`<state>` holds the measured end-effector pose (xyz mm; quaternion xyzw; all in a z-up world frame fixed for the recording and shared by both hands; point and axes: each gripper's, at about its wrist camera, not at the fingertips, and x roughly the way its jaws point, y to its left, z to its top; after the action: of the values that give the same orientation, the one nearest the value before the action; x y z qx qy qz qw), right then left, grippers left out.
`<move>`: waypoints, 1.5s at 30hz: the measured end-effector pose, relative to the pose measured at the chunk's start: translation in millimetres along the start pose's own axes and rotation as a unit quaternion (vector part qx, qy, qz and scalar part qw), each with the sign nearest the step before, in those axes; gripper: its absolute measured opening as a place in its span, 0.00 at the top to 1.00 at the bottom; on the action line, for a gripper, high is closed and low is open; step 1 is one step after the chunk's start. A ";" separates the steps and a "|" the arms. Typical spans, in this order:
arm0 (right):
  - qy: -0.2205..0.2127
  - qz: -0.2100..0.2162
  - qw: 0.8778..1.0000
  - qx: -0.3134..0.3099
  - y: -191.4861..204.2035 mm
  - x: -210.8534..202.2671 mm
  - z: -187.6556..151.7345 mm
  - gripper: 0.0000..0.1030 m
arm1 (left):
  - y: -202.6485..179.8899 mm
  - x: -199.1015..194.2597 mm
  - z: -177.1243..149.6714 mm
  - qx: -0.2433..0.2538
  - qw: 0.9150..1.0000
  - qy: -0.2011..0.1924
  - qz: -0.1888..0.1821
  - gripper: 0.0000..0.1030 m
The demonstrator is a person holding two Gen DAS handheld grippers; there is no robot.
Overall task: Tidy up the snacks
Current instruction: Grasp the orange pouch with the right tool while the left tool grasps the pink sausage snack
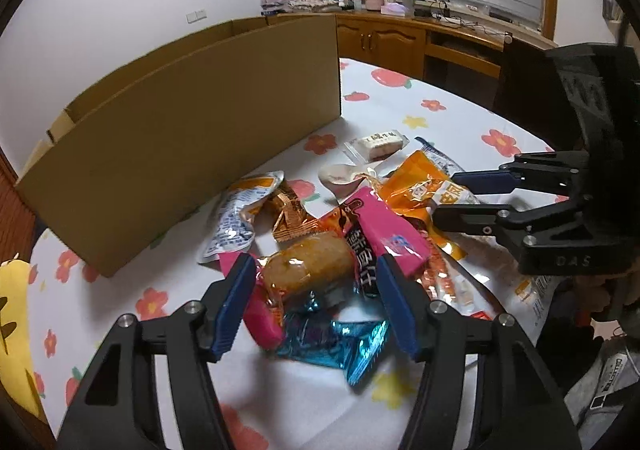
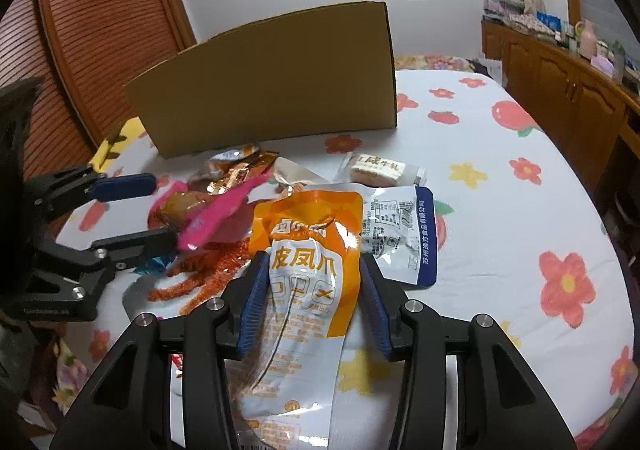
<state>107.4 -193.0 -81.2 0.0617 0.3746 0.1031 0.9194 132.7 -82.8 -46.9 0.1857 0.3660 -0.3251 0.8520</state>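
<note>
Pick-up step: right tongs (image 2: pixel 314 304) pinch the orange pouch (image 2: pixel 308 250); left tongs (image 1: pixel 312 302), spread, straddle the bun (image 1: pixel 308 262); next, lift into the far box (image 2: pixel 272 77).

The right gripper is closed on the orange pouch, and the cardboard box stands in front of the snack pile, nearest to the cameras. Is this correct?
Not quite. The cardboard box stands behind the snack pile, not in front; the right wrist view shows it. The right gripper does clamp the orange pouch.

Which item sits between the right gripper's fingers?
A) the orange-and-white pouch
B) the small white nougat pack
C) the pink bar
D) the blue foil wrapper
A: in the right wrist view the right gripper brackets the orange-and-white pouch, its blue pads against both edges.
</note>
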 end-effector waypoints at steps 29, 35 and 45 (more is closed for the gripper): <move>0.006 0.004 1.000 -0.012 -5.2 0.9 -0.1 0.52 | 13.1 5.4 19.3 0.141 0.985 0.077 -0.062 0.60; 0.008 0.007 1.000 -0.014 -5.4 0.7 -0.9 0.50 | 9.8 17.7 29.0 0.134 0.984 0.085 -0.082 0.56; 0.013 0.011 1.000 -0.013 -8.5 0.9 -0.8 0.48 | 19.8 26.5 23.1 0.089 0.984 0.096 -0.120 0.51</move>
<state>108.6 -201.1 -83.9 0.0528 0.3849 0.1189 0.9138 171.8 -92.4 -49.7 0.2464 0.4355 -0.4365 0.7477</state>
